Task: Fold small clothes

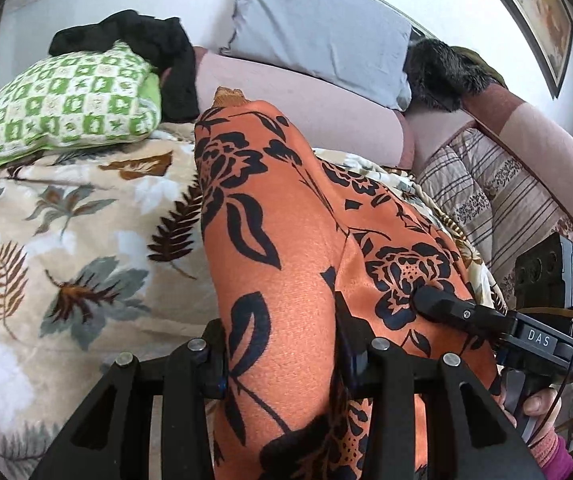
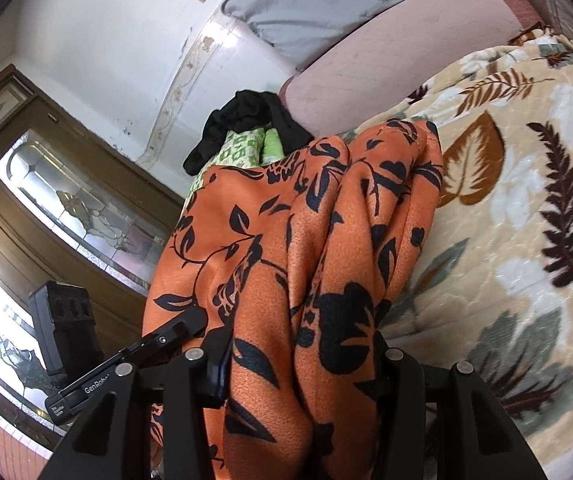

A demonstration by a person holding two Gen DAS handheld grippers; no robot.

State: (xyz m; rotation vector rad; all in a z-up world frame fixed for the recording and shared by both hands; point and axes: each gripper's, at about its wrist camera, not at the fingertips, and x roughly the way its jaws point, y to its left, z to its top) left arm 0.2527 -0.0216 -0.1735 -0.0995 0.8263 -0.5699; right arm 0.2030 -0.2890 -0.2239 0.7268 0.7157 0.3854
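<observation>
Both hand-held grippers clamp the orange floral garment [image 1: 270, 240]: the left hand-held gripper [image 1: 282, 364] and the right hand-held gripper [image 2: 302, 360] each pinch bunched fabric, lifted above the leaf-patterned blanket [image 1: 66, 240] near a green checked pillow [image 1: 70, 100].

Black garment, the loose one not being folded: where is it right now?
The black garment lies draped over the top of the green checked pillow, upper left in the left wrist view, against the sofa back and beyond the orange floral cloth.
</observation>
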